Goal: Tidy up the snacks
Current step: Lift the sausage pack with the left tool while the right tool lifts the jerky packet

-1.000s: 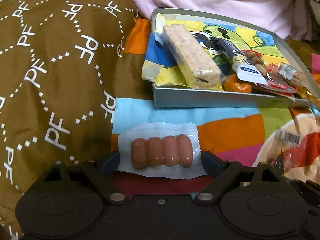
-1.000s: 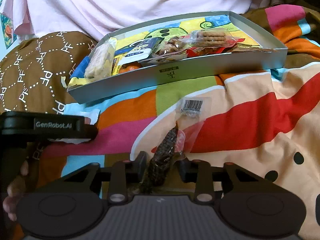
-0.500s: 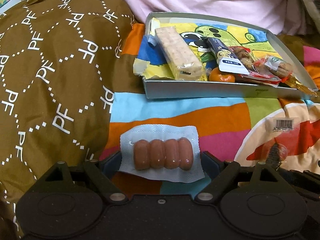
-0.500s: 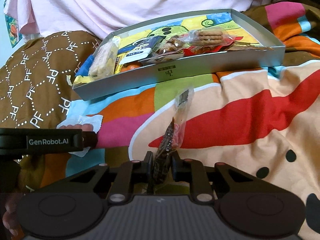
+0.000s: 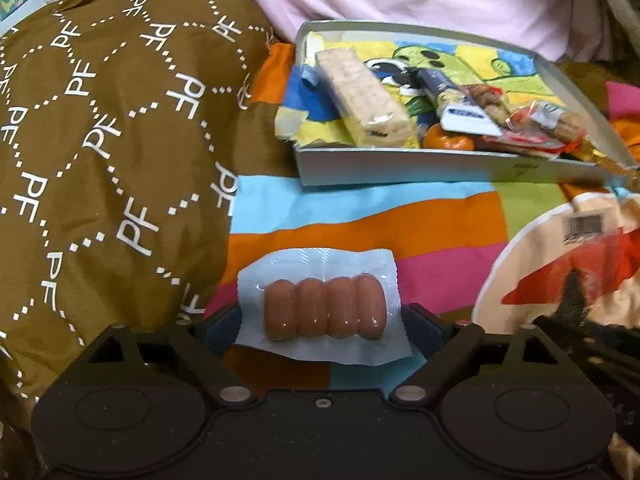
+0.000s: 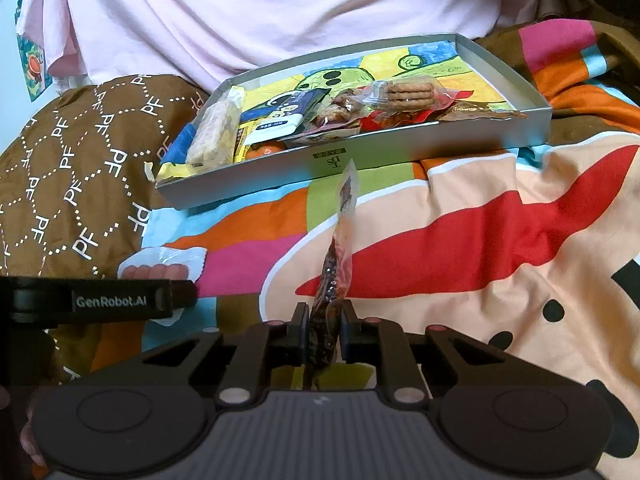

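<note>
- Left gripper [image 5: 322, 320]: jaws wide and opening, one at each short edge of the sausage pack [image 5: 324, 308]. Whether the pads press the film cannot be told. The pack sits at lower centre of the left view, over the striped bedspread [image 5: 360, 216].
- Right gripper [image 6: 324, 334]: jaws closing, clamped on the lower end of the dark snack pouch [image 6: 334, 268]. The pouch stands edge-on and points up toward the tray [image 6: 400, 156].
- Tray: upper centre of both views, resting on the bedspread. It holds a wafer bar [image 5: 362, 98], a biscuit pack [image 6: 408, 92] and other wrapped snacks. Bare floor remains at its far side.
- Sausage pack handling: judged light. The film is smooth and likely slippery; the flat margins are limp. Grip across the firm sausage block, not the film border alone.
- Pouch handling: judged light and soft, with a floppy clear top. Contents look brittle; keep clamping force low. Hold low on the filled part, as now.
- Brown cushion [image 5: 100, 140]: left of the pack. Keep the left gripper clear of it.
</note>
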